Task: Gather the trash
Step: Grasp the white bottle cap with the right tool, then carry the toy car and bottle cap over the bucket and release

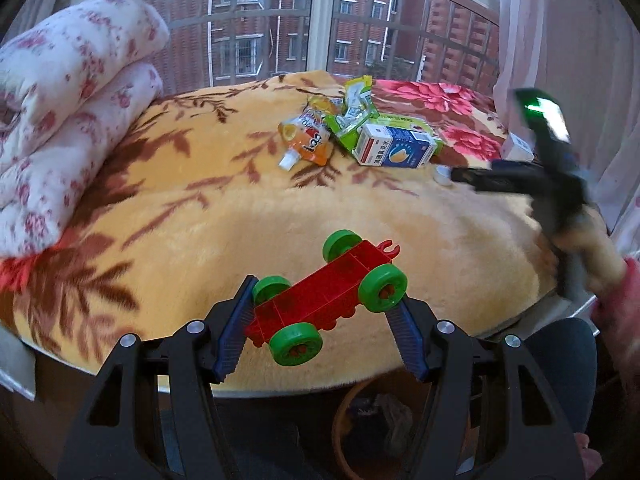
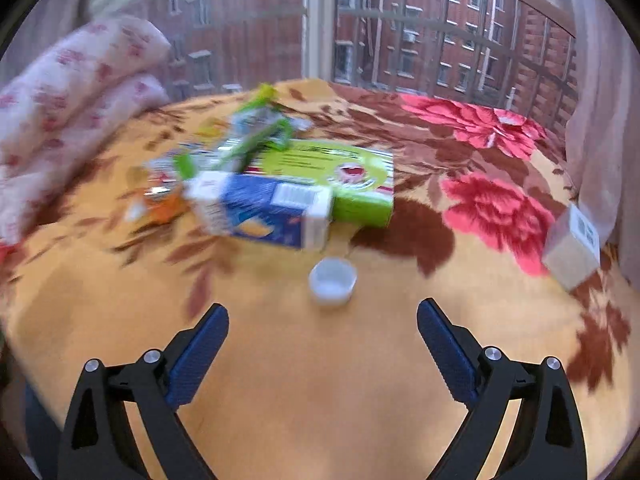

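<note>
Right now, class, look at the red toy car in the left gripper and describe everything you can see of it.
The toy car is a flat, translucent red plastic building-block chassis with four chunky green wheels on red hubs and a small hook at its far end. It is turned underside up, so the wheels point upward and round studs show along its lower edge. It sits tilted between the ribbed blue pads of the left gripper, which touch it on either side, holding it over the near edge of the yellow floral blanket.
</note>
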{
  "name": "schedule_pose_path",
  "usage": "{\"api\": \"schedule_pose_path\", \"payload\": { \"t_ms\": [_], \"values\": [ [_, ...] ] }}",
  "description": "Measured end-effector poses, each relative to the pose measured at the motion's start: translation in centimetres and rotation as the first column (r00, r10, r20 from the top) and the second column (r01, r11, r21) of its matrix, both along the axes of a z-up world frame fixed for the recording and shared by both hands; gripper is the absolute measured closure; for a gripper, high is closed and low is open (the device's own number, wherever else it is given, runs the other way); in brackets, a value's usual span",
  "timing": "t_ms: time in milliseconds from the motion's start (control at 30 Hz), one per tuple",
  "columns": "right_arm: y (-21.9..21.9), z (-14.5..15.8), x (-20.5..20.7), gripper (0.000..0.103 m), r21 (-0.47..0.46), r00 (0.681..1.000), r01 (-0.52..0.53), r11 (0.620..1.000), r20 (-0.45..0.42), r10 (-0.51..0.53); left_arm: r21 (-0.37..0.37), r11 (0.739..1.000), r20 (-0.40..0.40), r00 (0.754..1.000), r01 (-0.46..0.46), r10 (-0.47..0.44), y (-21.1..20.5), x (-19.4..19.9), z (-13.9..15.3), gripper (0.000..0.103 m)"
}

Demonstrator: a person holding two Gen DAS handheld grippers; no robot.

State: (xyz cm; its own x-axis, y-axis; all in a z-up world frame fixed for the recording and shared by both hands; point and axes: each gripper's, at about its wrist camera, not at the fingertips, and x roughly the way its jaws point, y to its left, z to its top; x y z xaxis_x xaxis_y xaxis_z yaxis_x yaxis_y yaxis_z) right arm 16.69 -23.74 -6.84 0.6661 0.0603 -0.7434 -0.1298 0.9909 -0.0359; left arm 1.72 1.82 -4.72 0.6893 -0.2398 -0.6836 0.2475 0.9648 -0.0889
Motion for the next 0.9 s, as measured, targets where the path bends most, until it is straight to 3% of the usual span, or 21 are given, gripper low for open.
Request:
{"api": "schedule_pose_path", "payload": {
  "t_ms": [100, 167, 233, 267, 300, 500, 633, 900],
  "values": [
    [0.3, -1.4, 3.2, 0.027, -0.038, 0.998, 0.033, 0.999, -0.048, -0.034, 0.002, 1.000, 0.001, 1.000, -0.010, 0.010, 0.5, -0.6, -0.1, 0.042],
    [0.3, -2.2, 4.8, 0.031, -0.049, 0.995, 0.046, 0.998, -0.085, -0.050, -0.007, 1.000, -0.006, 1.000, -0.012, 0.012, 0.7, -0.8, -0.2, 0.042],
    [0.6, -3.1, 5.5, 0.048, -0.074, 0.991, 0.047, 0.996, -0.120, -0.056, -0.011, 1.000, -0.005, 1.000, -0.017, 0.017, 0.9, -0.9, -0.2, 0.042],
    [0.6, -3.5, 5.7, 0.066, -0.076, 0.989, 0.045, 0.996, -0.137, -0.055, -0.012, 1.000, -0.007, 1.000, -0.017, 0.017, 1.0, -0.9, -0.3, 0.042],
    [0.6, -3.7, 5.6, 0.071, -0.067, 0.989, 0.041, 0.997, -0.142, -0.050, -0.014, 1.000, -0.007, 1.000, -0.016, 0.016, 1.0, -1.0, -0.3, 0.042],
    [0.8, -3.3, 4.1, 0.072, -0.073, 0.993, 0.027, 0.997, -0.109, -0.035, -0.014, 1.000, -0.008, 1.000, -0.005, 0.005, 0.5, -1.2, -0.4, 0.042],
    [0.3, -2.6, 2.7, 0.071, -0.028, 0.996, 0.036, 0.999, -0.083, -0.039, -0.004, 1.000, -0.003, 1.000, 0.006, -0.006, 0.1, -1.5, -0.3, 0.042],
    [0.2, 1.3, -4.0, 0.071, 0.052, 0.999, -0.039, 0.998, 0.012, 0.039, 0.001, 1.000, 0.003, 1.000, 0.026, -0.026, -0.5, -2.1, 0.0, 0.042]
  ]
}}
